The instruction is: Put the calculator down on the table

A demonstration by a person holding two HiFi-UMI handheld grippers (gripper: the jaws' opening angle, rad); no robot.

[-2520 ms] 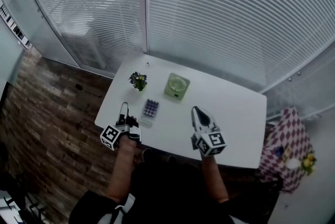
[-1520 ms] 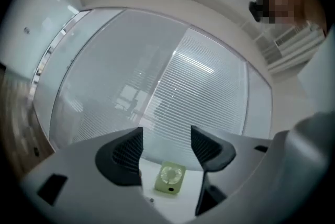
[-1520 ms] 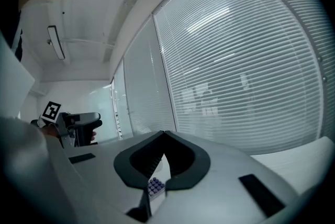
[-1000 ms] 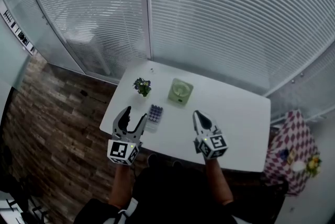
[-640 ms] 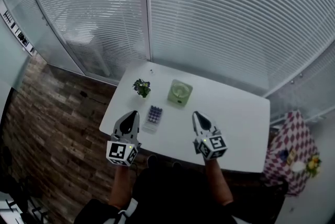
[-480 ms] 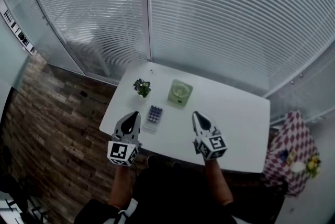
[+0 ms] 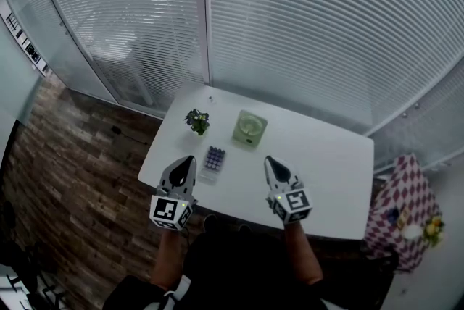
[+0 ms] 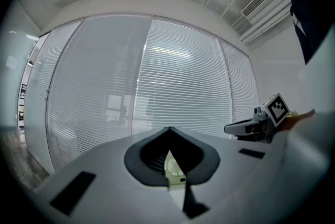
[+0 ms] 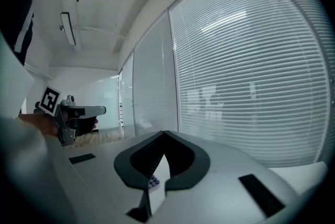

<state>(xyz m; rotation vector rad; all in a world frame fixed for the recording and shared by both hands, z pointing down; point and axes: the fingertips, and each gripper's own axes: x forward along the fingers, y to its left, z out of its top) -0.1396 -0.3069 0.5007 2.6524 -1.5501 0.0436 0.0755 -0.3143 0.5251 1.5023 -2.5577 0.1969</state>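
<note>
Both grippers hang over the table's [image 7: 326,156] near edge. The left gripper [image 7: 188,159] has its jaws together and empty, and the right gripper [image 7: 268,161] is closed on nothing too. Between them, nearer the left one, the calculator [image 7: 212,158] lies flat by the left edge. Beyond it stand a plant [image 7: 196,120] near the far left corner and a green fan [image 7: 250,129] — blinds [image 7: 326,26] behind.

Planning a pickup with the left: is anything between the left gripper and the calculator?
Nothing visible. The small grey calculator with purple keys lies flat on the white table, close beside the left gripper, with only bare tabletop between them.
</note>
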